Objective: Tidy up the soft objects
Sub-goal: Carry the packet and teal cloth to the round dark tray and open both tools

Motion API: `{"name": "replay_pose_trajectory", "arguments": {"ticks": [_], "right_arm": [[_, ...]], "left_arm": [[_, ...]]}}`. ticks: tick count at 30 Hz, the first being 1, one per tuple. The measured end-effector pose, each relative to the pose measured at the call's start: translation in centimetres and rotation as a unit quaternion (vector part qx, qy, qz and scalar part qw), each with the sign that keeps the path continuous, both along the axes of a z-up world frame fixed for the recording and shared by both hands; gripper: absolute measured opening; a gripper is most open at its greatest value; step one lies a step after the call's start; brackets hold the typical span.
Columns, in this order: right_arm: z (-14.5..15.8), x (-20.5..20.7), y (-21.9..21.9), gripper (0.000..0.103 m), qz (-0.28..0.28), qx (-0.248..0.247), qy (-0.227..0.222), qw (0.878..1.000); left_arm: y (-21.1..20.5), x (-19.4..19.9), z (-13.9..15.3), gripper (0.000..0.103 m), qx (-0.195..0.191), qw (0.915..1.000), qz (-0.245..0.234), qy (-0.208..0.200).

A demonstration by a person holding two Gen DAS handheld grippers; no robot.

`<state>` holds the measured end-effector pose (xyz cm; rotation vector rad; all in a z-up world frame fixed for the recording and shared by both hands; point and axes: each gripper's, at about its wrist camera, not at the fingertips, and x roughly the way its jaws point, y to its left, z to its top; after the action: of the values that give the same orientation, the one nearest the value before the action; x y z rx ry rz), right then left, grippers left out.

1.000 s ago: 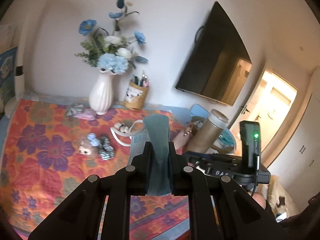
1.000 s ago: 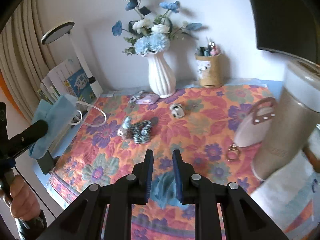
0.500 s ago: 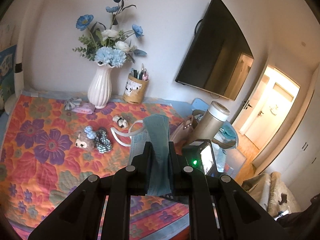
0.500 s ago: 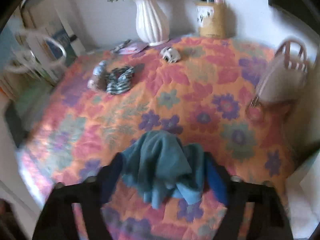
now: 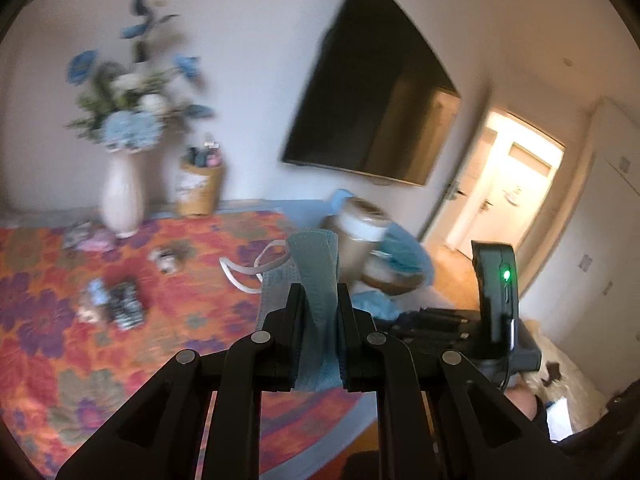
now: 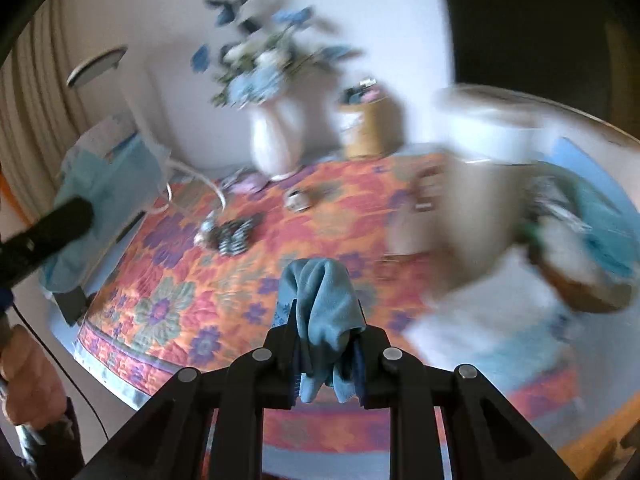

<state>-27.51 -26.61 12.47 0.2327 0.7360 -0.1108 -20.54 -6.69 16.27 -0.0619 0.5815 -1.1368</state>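
Pleated mask (image 5: 316, 276), bunched fleecy cloth (image 6: 324, 300).

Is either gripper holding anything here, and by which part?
Both are. The left gripper is shut on a blue face mask, pinched across its pleated body, ear loop dangling. The right gripper is shut on a bunched blue cloth, gripped mid-bundle.

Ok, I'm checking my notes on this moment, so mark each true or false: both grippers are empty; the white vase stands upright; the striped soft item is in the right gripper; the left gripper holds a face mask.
1. Both grippers are empty: false. The left gripper clamps a face mask, and the right gripper clamps a blue cloth.
2. The white vase stands upright: true.
3. The striped soft item is in the right gripper: false. It lies on the floral cloth.
4. The left gripper holds a face mask: true.
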Motion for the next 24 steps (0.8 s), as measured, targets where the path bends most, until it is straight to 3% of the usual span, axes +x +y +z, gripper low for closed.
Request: {"name": "replay_pose_trajectory", "arguments": {"ticks": [7,14,19,24], "right_arm": [[2.9,-7.4,-7.1,0.019,-0.082,0.022,-0.025,0.996],[5.2,-12.5,-14.5,0.019,-0.169,0.020,-0.057,0.984],[7.2,-12.8,-18.9,0.019,-0.203,0.020,-0.085,0.975],[8.1,-10.4,-23.9,0.019,-0.228,0.039,-0.098,0.968]], "left_arm": [[-7.4,-4.4,1.7,0.012,0.012,0.9970,-0.069,-0.031],[-16.3,-6.8,3.5,0.012,0.026,0.9921,-0.116,-0.041],[-22.7,-6.8,4.8,0.012,0.046,0.9921,-0.113,-0.031],[-28.4,-5.1,5.2,0.012,0.057,0.9945,-0.078,-0.039]]}}
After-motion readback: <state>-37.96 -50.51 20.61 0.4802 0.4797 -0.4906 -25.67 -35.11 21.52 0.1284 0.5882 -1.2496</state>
